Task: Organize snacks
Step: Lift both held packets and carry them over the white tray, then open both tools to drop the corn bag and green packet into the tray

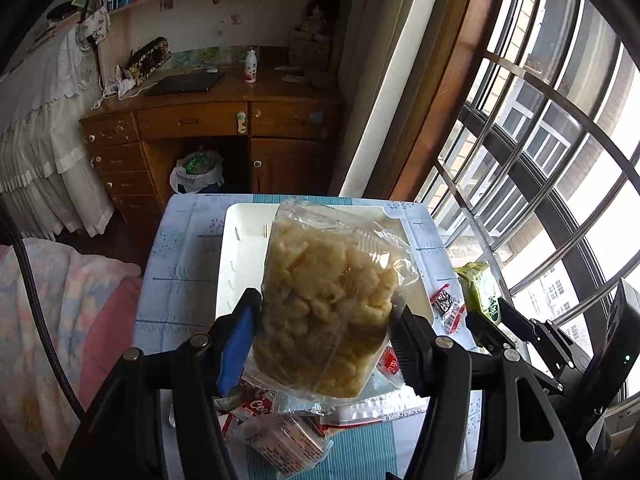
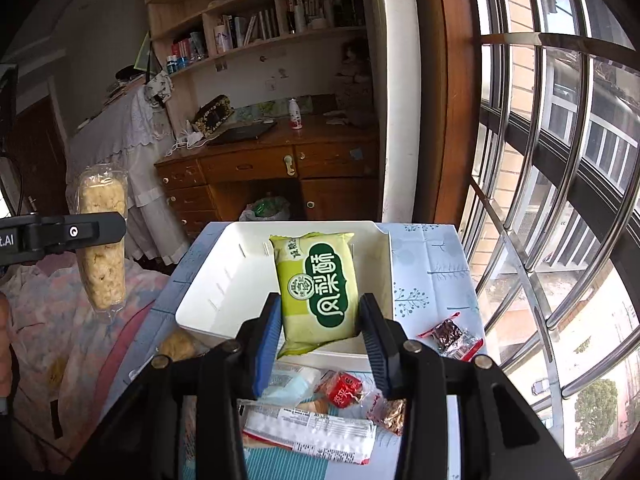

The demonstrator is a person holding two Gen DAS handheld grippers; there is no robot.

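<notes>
My left gripper (image 1: 326,312) is shut on a clear bag of pale puffed snacks (image 1: 328,304) and holds it above the white tray (image 1: 240,240). The bag also shows at the left of the right wrist view (image 2: 102,240), off the table's left side. My right gripper (image 2: 320,320) is shut on a green and yellow pastry packet (image 2: 318,280), held over the near edge of the white tray (image 2: 224,280). In the left wrist view this packet (image 1: 480,288) sits at the right in the right gripper's fingers (image 1: 486,332).
Loose snack packets lie on the blue cloth near me: a red-wrapped sweet (image 2: 344,386), a long white packet (image 2: 312,432), a dark packet with red ends (image 2: 450,336). A wooden desk (image 2: 272,168) stands behind, a barred window (image 2: 560,200) at right, bedding (image 1: 60,320) at left.
</notes>
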